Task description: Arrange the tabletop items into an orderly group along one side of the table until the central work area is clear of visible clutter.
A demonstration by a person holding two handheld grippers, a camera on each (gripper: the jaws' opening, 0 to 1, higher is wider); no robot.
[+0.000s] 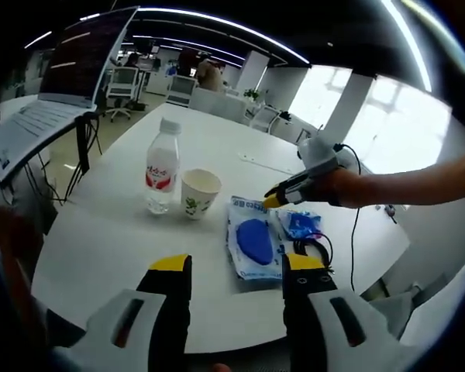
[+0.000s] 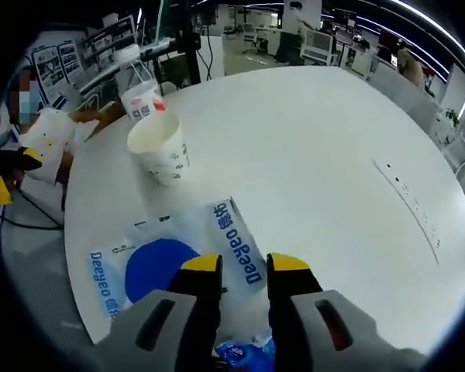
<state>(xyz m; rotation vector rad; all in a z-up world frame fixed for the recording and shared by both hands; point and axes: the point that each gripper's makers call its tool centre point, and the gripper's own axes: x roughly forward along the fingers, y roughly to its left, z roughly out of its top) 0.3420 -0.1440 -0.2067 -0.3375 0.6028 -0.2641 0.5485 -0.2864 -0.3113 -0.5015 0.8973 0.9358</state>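
On the round white table (image 1: 124,232) a clear water bottle (image 1: 162,167) with a red label stands next to a white paper cup (image 1: 199,192). To their right lie a flat white packet with a blue oval (image 1: 253,239) and a small blue packet (image 1: 302,225). My left gripper (image 1: 237,267) is open, near the front edge, short of the flat packet. A hand holds my right gripper (image 1: 275,199) at that packet's far edge. In the right gripper view, my right gripper (image 2: 245,265) stands narrowly open over the flat packet (image 2: 151,267), with the cup (image 2: 161,147) and bottle (image 2: 139,97) beyond.
A black cable loop (image 1: 319,249) lies beside the small blue packet. An open laptop (image 1: 39,124) sits on a stand off the table's left. Office chairs (image 1: 122,84) and desks stand behind. The far half of the table (image 2: 310,139) is bare except for a flush slot (image 2: 407,194).
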